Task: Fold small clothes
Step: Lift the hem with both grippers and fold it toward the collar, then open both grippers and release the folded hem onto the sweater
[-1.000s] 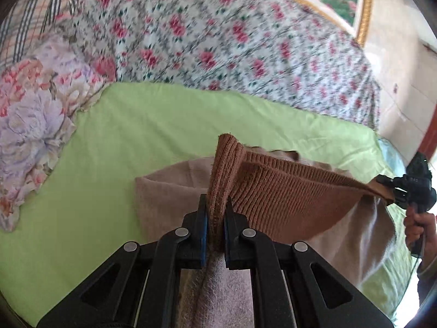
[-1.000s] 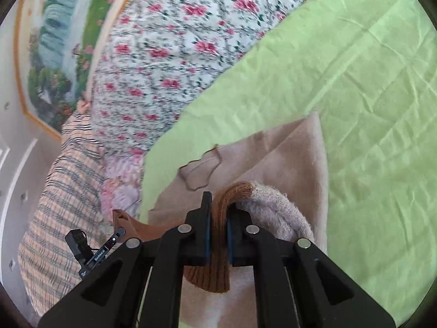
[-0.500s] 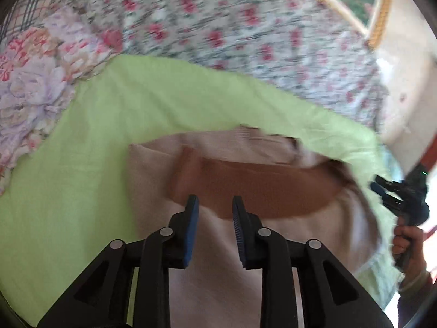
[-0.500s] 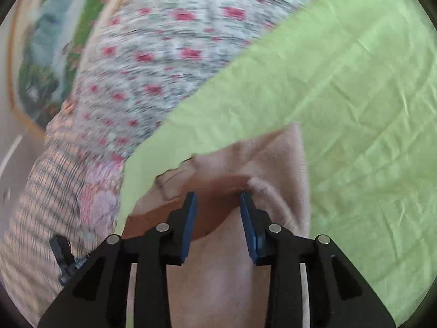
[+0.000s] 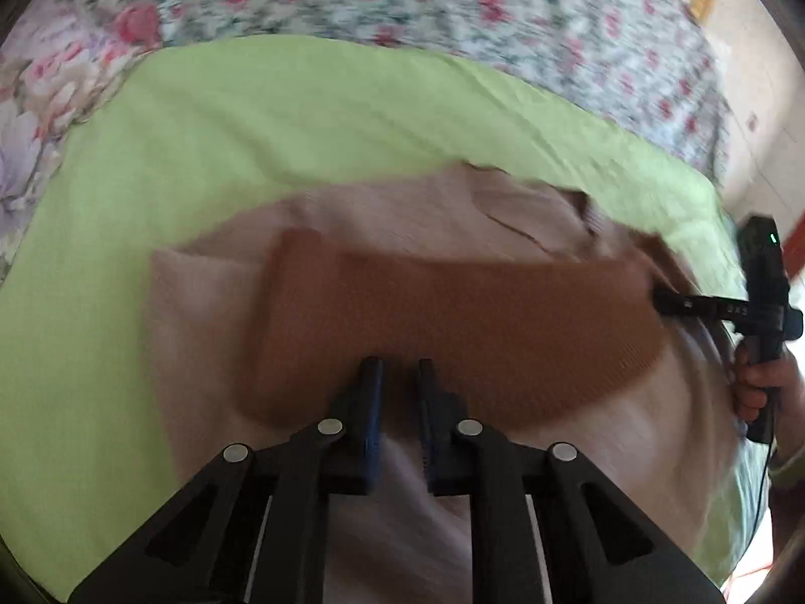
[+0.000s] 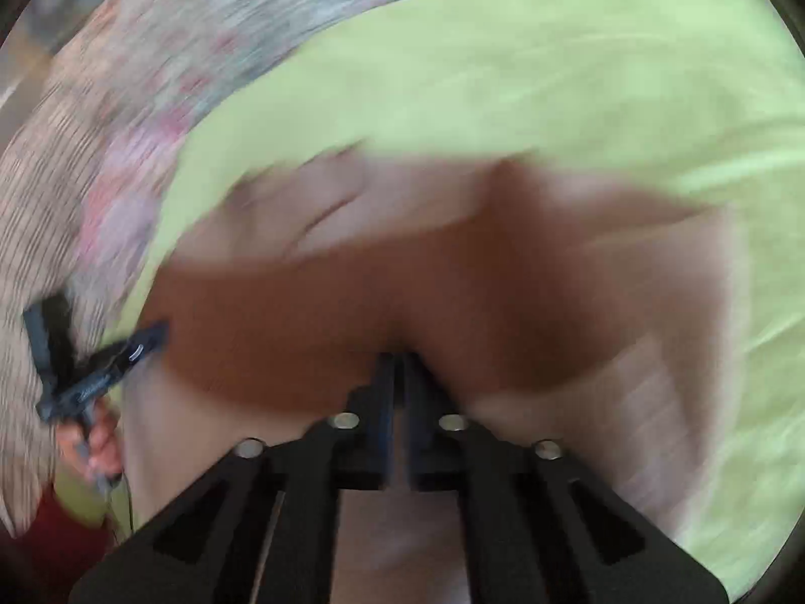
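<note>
A beige knitted garment (image 5: pixel 211 312) with a brown ribbed band (image 5: pixel 453 312) lies folded on the green sheet (image 5: pixel 251 141). My left gripper (image 5: pixel 398 365) is over the near edge of the brown band, jaws a narrow gap apart, holding nothing. In the right wrist view the garment (image 6: pixel 654 352) and its brown band (image 6: pixel 302 332) are blurred. My right gripper (image 6: pixel 397 356) has its jaws nearly together over the band's near edge; blur hides whether cloth is pinched. It also shows in the left wrist view (image 5: pixel 664 302) at the band's right end.
A floral quilt (image 5: pixel 453 5) lies behind the sheet and a floral pillow (image 5: pixel 30 100) at the left. A striped blanket (image 6: pixel 45 191) is at the left of the right wrist view. A wall (image 5: pixel 765 100) stands at the right.
Both grippers let go of the brown band, which now lies flat across the beige garment. Since half a second ago both moved closer over the band and the right jaws narrowed.
</note>
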The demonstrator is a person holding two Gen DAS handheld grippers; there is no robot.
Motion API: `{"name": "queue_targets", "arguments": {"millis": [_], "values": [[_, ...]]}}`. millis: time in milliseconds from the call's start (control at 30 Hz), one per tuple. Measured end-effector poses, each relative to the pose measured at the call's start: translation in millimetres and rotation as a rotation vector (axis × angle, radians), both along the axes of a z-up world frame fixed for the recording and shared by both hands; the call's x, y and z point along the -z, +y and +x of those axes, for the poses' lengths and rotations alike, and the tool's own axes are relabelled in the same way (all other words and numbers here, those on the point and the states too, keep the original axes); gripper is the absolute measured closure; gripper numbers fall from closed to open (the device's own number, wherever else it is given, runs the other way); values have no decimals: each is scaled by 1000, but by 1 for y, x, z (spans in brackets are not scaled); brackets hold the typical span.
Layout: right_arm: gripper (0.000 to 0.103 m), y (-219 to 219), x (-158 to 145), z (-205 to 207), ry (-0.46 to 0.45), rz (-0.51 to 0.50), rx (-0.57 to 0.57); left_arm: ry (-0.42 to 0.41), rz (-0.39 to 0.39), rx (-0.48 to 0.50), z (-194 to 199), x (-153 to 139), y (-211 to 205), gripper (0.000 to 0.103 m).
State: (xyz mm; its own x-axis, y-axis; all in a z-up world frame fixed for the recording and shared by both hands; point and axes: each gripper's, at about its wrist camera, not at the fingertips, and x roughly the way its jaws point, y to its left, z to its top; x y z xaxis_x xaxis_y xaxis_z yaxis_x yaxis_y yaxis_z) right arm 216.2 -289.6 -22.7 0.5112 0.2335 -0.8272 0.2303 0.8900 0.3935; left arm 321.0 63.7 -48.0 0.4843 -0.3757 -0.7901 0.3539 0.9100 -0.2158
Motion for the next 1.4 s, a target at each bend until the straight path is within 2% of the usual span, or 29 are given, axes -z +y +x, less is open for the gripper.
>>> {"name": "queue_targets", "arguments": {"millis": [33, 100, 233, 267, 300, 367, 500, 533, 600, 667, 800, 867, 1000, 1067, 1233, 1400], "values": [[103, -13, -1, 0, -24, 44, 43, -3, 4, -16, 14, 1, 6, 94], [103, -22, -5, -3, -44, 56, 90, -22, -3, -30, 25, 1, 13, 94], [103, -13, -19, -23, -91, -7, 128, -67, 49, -103, 30, -3, 16, 94], [98, -10, -24, -31, -97, -28, 132, -75, 60, -126, 24, -7, 18, 95], [98, -5, -28, -36, -102, -45, 129, -74, 50, -129, 19, -9, 19, 94], [98, 6, -38, -44, -120, -55, 103, -78, 21, -131, 1, -19, 27, 87], [95, 35, -49, -41, -137, -35, -35, -82, -31, -124, -33, -34, 28, 77], [90, 46, -52, -41, -139, -33, -73, -80, -41, -126, -40, -36, 29, 73], [82, 60, -54, -47, -148, 5, -111, -74, -87, -119, -62, -41, 33, 72], [76, 71, -56, -60, -158, 40, -125, -76, -93, -103, -82, -46, 30, 71], [70, 84, -52, -104, -155, 80, -111, -80, -127, -108, -139, -49, 38, 61], [66, 85, -49, -127, -149, 94, -94, -56, -160, -141, -168, -43, 47, 50], [61, 88, -39, -167, -127, 127, -52, 19, -240, -191, -207, -24, 58, 42], [59, 89, -36, -183, -120, 144, -34, 61, -290, -221, -215, -13, 64, 29], [57, 91, -40, -205, -132, 158, -16, 163, -424, -289, -219, 12, 69, 27], [54, 89, -45, -214, -146, 157, -8, 158, -465, -336, -208, 16, 67, 21]]}}
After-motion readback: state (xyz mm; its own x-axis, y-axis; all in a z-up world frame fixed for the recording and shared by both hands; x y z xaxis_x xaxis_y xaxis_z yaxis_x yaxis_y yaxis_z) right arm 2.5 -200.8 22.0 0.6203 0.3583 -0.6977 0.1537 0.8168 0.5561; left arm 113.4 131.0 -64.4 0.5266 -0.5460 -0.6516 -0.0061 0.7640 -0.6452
